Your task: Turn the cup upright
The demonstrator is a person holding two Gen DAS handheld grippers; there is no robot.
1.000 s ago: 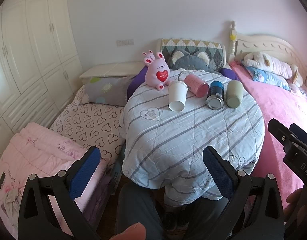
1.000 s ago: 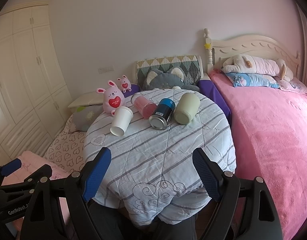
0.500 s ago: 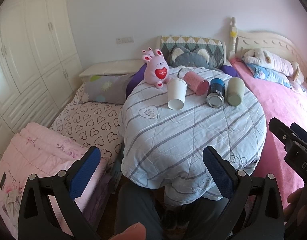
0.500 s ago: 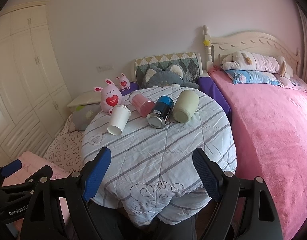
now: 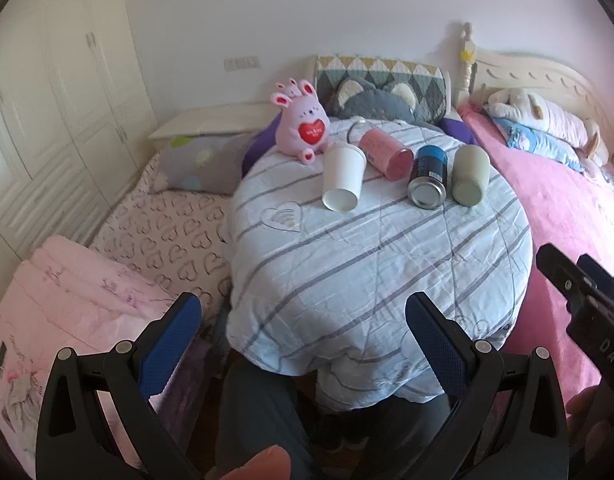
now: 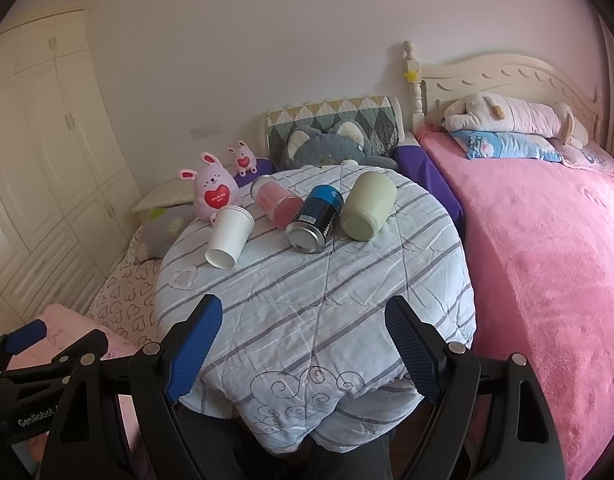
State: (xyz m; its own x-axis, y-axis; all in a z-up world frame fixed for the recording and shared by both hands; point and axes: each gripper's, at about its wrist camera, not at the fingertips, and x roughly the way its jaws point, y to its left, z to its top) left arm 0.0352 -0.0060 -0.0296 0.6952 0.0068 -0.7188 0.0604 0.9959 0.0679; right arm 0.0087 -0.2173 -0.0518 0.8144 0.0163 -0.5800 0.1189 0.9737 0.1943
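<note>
Several cups lie on their sides on a round table covered with a striped cloth (image 5: 379, 248) (image 6: 315, 300): a white paper cup (image 5: 343, 178) (image 6: 229, 236), a pink cup (image 5: 385, 154) (image 6: 278, 201), a blue and black can-like cup (image 5: 428, 182) (image 6: 315, 219), and a pale green cup (image 5: 470, 175) (image 6: 368, 206). Their bases face me. My left gripper (image 5: 303, 338) is open and empty, held before the table's near edge. My right gripper (image 6: 303, 338) is open and empty, also short of the table. Both are far from the cups.
A pink plush rabbit (image 5: 303, 126) (image 6: 213, 192) stands behind the white cup. A bed with a pink blanket (image 6: 547, 260) lies to the right. A heart-print mattress (image 5: 163, 232) lies to the left. White wardrobes (image 5: 47, 100) line the left wall. My legs show under the table.
Both grippers have shifted slightly, so the table sits a little nearer and lower in view. The cups have not moved. Both grippers stay open.
</note>
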